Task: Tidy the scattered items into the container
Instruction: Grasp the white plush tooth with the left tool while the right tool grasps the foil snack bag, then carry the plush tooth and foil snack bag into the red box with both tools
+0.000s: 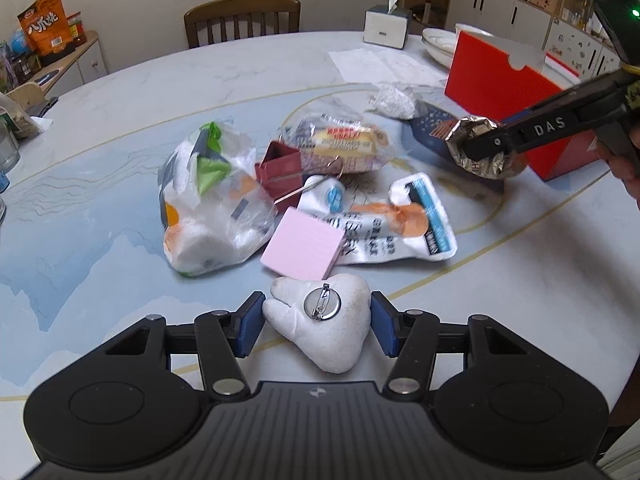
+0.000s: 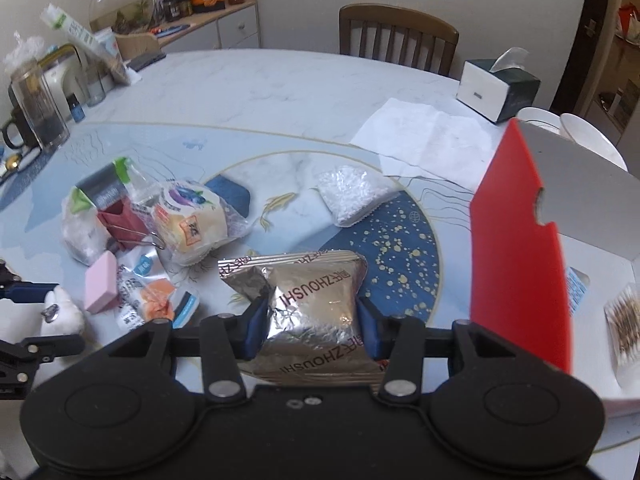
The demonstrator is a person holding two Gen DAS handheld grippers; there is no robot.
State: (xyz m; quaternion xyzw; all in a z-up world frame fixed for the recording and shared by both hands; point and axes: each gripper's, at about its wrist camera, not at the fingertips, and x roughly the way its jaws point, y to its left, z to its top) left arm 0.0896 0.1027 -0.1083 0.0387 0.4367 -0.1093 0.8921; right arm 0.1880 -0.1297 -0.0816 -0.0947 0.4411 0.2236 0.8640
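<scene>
My left gripper (image 1: pixel 318 322) is shut on a white plush tooth (image 1: pixel 320 340) with a metal pin-back, low over the table's near edge. My right gripper (image 2: pixel 312 326) is shut on a silver foil packet (image 2: pixel 308 300) and holds it above the table, left of the red open box (image 2: pixel 516 248); the packet also shows in the left wrist view (image 1: pixel 476 146). Scattered on the table are a pink notepad (image 1: pixel 304 244), a white snack pouch (image 1: pixel 400 224), a dark red clip box (image 1: pixel 280 174), a wrapped bun (image 1: pixel 340 144) and a clear bag of packets (image 1: pixel 208 208).
A bag of white beads (image 2: pixel 348 192) lies near the box. The red box (image 1: pixel 508 92) holds a few items inside (image 2: pixel 624 320). A tissue box (image 2: pixel 496 88), paper sheet (image 2: pixel 432 136), bowls (image 2: pixel 576 128), a jug (image 2: pixel 36 108) and a chair (image 2: pixel 396 36) ring the table.
</scene>
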